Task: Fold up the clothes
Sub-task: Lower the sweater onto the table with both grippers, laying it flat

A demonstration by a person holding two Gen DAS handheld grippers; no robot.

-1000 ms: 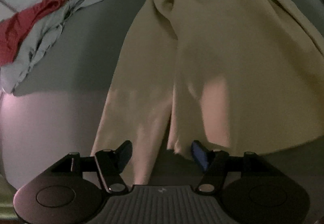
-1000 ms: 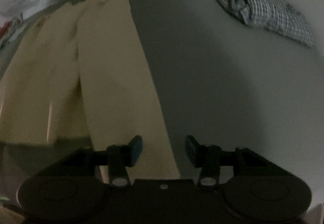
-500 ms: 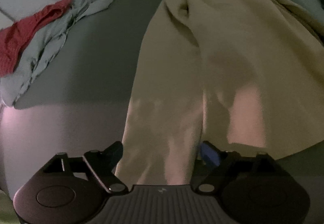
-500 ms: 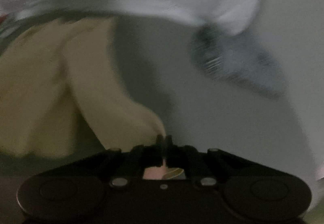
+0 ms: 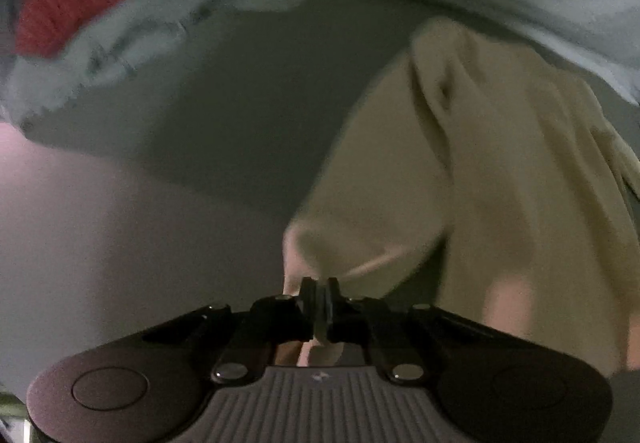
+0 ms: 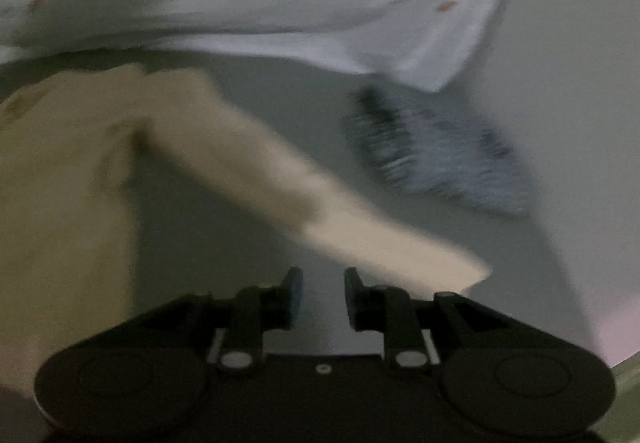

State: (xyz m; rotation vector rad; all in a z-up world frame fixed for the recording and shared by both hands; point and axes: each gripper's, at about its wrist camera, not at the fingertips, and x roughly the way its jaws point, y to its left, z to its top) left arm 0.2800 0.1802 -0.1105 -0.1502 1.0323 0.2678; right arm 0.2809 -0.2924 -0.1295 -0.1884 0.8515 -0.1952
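With the left gripper point(image 5: 320, 293) pinched tight on a hem of the cream trousers point(image 5: 500, 171) spread on the bed point(image 5: 200, 147), the right gripper point(image 6: 323, 293), jaws opening and empty, risks leaving the other leg trailing unfolded.

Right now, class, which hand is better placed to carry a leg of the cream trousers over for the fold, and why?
Left. The left tool is shut on the cream trousers at a leg end. The right tool is opening with nothing between its pads; the other leg lies beside it, loose.
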